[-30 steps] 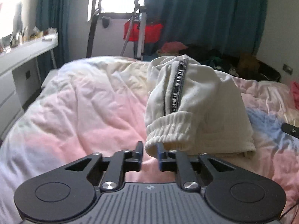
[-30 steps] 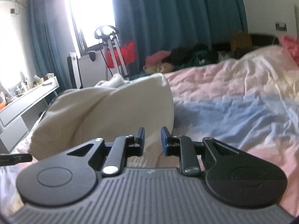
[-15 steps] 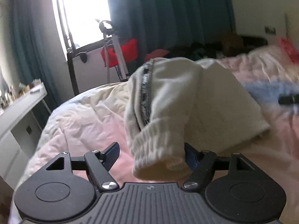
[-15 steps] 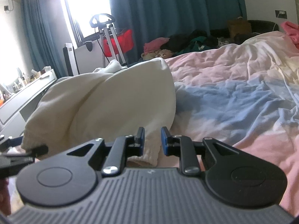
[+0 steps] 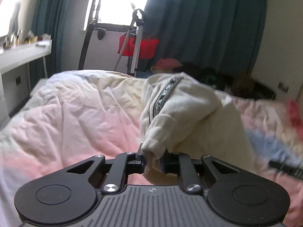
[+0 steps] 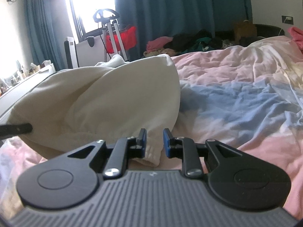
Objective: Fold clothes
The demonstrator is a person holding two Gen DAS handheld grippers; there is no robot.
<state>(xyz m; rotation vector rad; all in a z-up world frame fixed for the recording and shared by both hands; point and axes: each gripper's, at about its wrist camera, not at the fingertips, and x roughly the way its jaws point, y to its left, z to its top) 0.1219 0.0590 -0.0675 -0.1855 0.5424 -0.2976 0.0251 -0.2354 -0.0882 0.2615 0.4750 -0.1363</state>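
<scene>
L gripper is clamped on the ribbed cuff of a cream sweater, both fingers pinching the knit at the cuff's lower edge. The sleeve runs up & back from the cuff, w/ a dark lettered stripe along it; the rest of the garment is bunched in a mound on the pink/blue/cream duvet, just right of bed centre in the left wrist view. R gripper has its blue-padded fingers a little apart, w/ the sweater's lower hem corner lying between & under them; can't tell if the pads touch the cloth, so not gripping as far as seen. From the right wrist view the sweater fills the left half, duvet spread to the right. A dark finger tip of the L gripper pokes in at the far left edge, against the garment. Behind: teal curtains, bright window, pile of clothes past the bed
</scene>
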